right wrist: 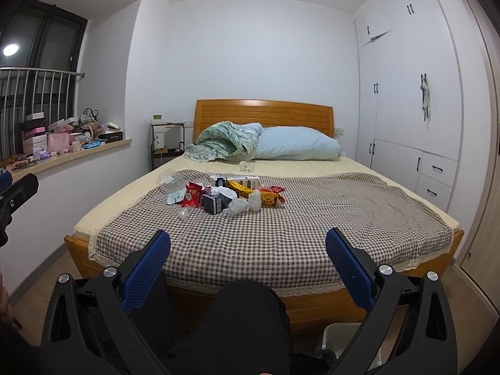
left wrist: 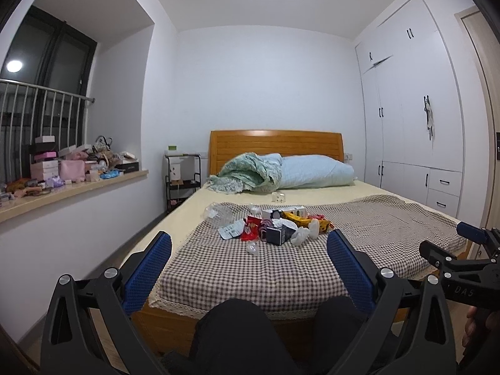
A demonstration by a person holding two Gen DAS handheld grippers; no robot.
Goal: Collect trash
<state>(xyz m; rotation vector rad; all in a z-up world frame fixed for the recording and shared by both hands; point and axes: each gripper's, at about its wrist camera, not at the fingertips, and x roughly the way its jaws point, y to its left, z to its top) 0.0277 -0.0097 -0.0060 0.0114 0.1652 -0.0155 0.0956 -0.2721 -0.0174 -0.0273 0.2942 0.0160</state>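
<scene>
With both my left gripper (left wrist: 249,268) and right gripper (right wrist: 248,267) spread and empty, I may snag the checked cloth (right wrist: 281,234) under the trash pile (right wrist: 225,195), whose thin wrappers look slippery.

A wooden bed (right wrist: 328,304) carries a checked cloth (right wrist: 312,218) strewn with trash (right wrist: 225,195), plus bedding (right wrist: 265,145).

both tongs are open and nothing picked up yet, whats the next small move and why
Probably move the left tongs forward over the checked cloth toward the trash pile. Both the left and the right tongs are open, empty and short of the pile, at the foot of the bed. The small crumpled clear piece lies nearest and apart from the rest, so it looks the easiest first grab.
</scene>
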